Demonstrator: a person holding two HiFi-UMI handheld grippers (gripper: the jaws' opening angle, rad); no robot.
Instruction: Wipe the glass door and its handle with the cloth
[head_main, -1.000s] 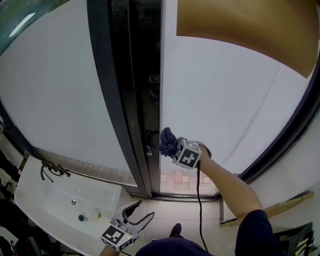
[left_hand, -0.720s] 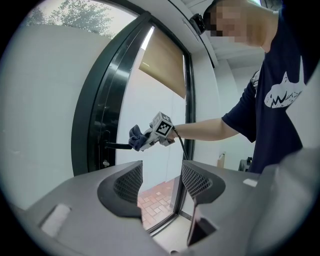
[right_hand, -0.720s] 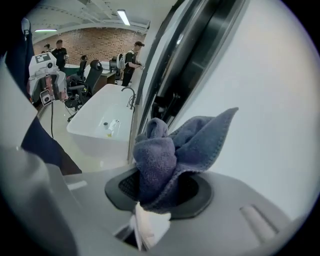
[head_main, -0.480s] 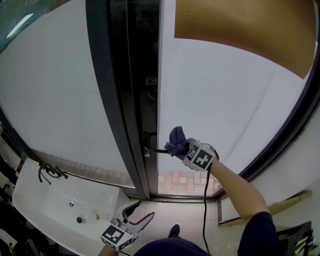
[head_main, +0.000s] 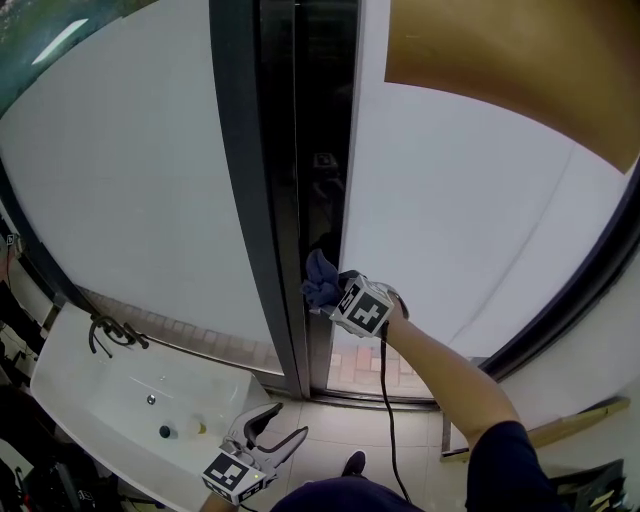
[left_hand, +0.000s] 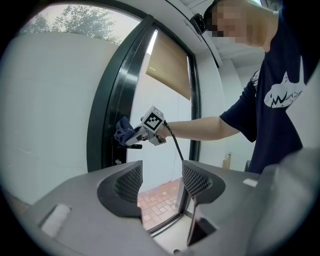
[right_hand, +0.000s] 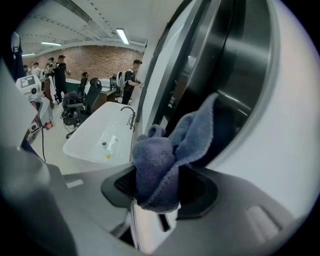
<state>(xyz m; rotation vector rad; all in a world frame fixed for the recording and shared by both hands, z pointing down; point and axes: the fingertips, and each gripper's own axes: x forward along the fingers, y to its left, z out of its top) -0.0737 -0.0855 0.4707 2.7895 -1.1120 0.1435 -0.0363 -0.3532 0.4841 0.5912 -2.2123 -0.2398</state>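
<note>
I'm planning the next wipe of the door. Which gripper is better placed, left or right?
Right. The right gripper has the cloth between its jaws, which have just been opening, at the glass door's edge. The left gripper hangs low, jaws apart and empty.

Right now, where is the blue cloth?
The cloth is at the head view's centre, bunched between the right hand-held gripper's jaws, which have just been opening, at the dark door frame.
</note>
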